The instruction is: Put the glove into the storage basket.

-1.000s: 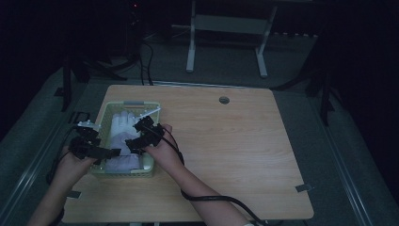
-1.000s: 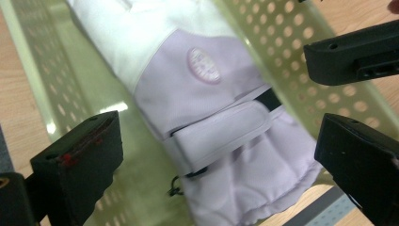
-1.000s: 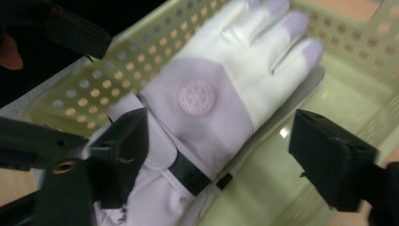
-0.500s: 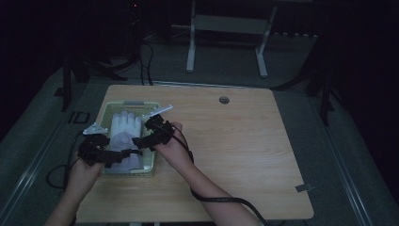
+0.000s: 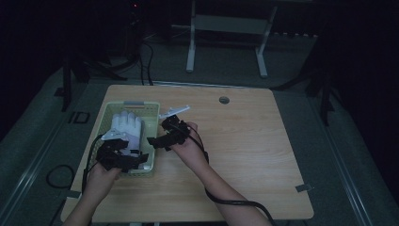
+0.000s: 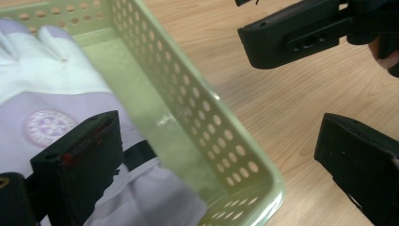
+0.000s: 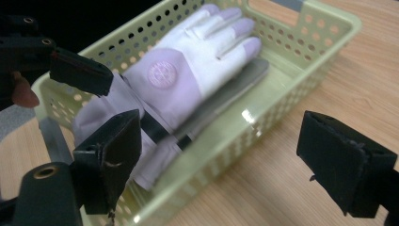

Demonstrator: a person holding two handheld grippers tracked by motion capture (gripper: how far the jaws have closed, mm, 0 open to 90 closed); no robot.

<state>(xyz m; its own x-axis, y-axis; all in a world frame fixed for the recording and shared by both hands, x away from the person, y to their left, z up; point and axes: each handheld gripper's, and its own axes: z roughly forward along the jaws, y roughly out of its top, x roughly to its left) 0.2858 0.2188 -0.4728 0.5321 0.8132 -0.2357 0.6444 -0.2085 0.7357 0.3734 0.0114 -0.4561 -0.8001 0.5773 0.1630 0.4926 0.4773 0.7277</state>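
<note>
Both hands have pulled back from over the basket [image 5: 151, 123] since the earlier frame: right gripper [image 5: 155, 141] now sits off the basket's right rim over bare table [image 5: 244, 155], left gripper [image 5: 134, 160] at the basket's near end. Right jaws have just been opening, nothing between them; in the right gripper view they stand wide and empty, one jaw over the basket's near corner, the other outside its right wall. Left gripper [image 6: 207, 155] jaws also wide apart, straddling the basket's right wall, one inside over the glove's cuff, one outside over wood; pads press on nothing.

White glove [image 7: 188, 75] lies flat inside the basket, palm down, fingers toward the far end, cuff at the near end, on top of a dark flat thing [image 7: 226, 94], possibly a second glove or a strip, too blurred to tell.

Step in hand looks like release and withdraw after placing the glove in the basket. Next move likely calls for clearing both grippers off the basket rim without snagging the wall or cuff
</note>
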